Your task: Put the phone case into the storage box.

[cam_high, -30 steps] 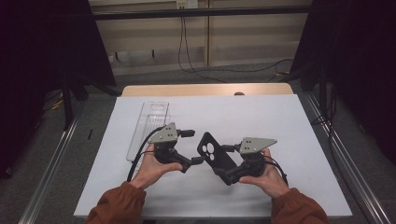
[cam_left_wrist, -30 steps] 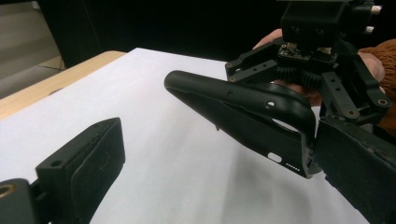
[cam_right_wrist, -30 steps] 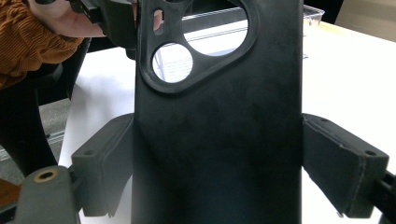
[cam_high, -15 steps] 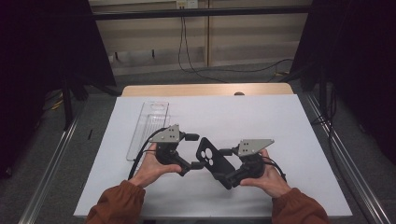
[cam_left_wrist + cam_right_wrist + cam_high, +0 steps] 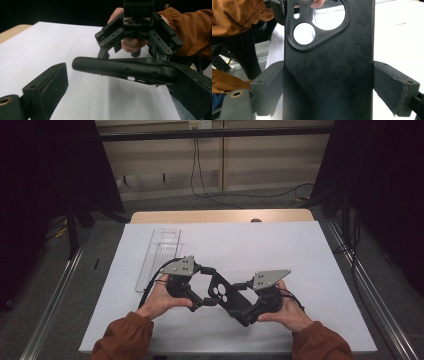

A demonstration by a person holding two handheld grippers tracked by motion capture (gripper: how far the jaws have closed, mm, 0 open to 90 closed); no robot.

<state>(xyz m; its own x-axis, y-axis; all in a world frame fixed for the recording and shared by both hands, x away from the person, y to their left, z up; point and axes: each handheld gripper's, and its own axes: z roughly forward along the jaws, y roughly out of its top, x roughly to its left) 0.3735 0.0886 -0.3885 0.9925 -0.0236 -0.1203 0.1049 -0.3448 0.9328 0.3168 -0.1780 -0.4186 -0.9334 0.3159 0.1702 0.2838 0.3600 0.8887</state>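
A black phone case with a camera cut-out hangs just above the white table between both hands. My right gripper is shut on it, and in the right gripper view the pads press both long sides of the case. My left gripper faces it from the left with its jaws open around the case's top end. In the left gripper view the case lies edge-on, touching the right jaw and apart from the left one. Beyond it is the right gripper with a hand behind.
A clear plastic tray lies on the white sheet at the back left of the hands. A wooden table edge runs along the far side, with cables on the floor behind. Metal rails flank the table.
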